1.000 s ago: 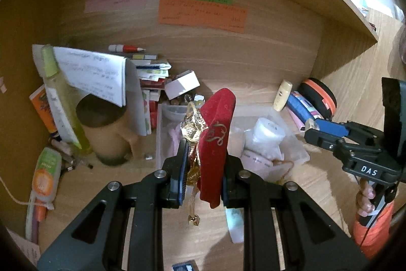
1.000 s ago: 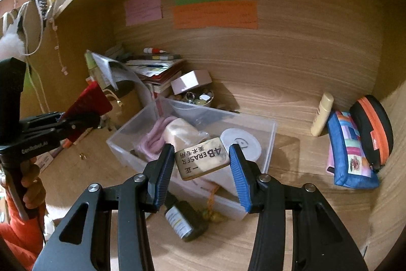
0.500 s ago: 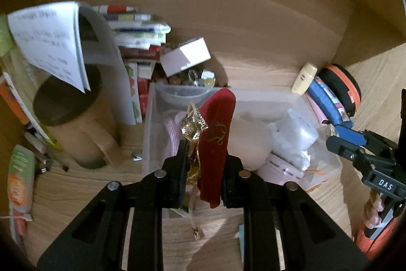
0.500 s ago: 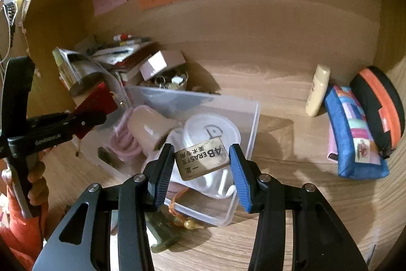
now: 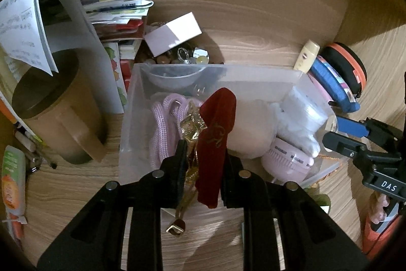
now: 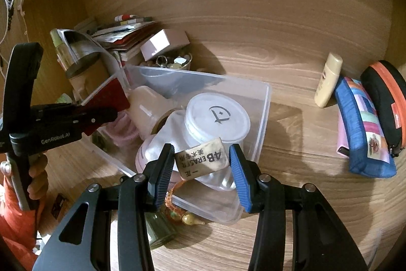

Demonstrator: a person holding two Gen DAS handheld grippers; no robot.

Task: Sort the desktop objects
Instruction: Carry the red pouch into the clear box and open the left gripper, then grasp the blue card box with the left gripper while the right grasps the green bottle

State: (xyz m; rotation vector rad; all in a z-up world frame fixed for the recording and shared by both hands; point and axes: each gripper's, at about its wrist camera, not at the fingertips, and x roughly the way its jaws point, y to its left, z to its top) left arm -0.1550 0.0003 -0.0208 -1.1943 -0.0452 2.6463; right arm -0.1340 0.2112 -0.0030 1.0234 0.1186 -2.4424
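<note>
The clear rectangular plastic bin [image 6: 264, 103] on the wooden desk holds a coiled pink rope [image 5: 162, 123], a beige rounded jar [image 6: 147, 103], a pale pink round device [image 5: 289, 159], a white cloth [image 5: 304, 136] and a white round lidded tub [image 6: 215, 116]. Over the bin's near left side, the left gripper [image 5: 203, 161] has its fingers pressed onto a dark red velvet pouch [image 5: 215, 131] with gold embroidery, a crumpled gold tassel charm [image 5: 190, 126] pinched beside it. Over the bin's near edge, the right gripper [image 6: 201, 161] clamps a worn cream eraser [image 6: 201, 161] printed "4B ERASER", its sleeve scuffed and yellowed. Behind the bin sit a small bowl of trinkets [image 6: 175, 62] and a pink box [image 6: 162, 42]; to its left stands a tan cylindrical cup [image 5: 53, 116]; well to its right lie a blue patchwork pencil case [image 6: 362, 131] and a cream tube [image 6: 327, 80].
</note>
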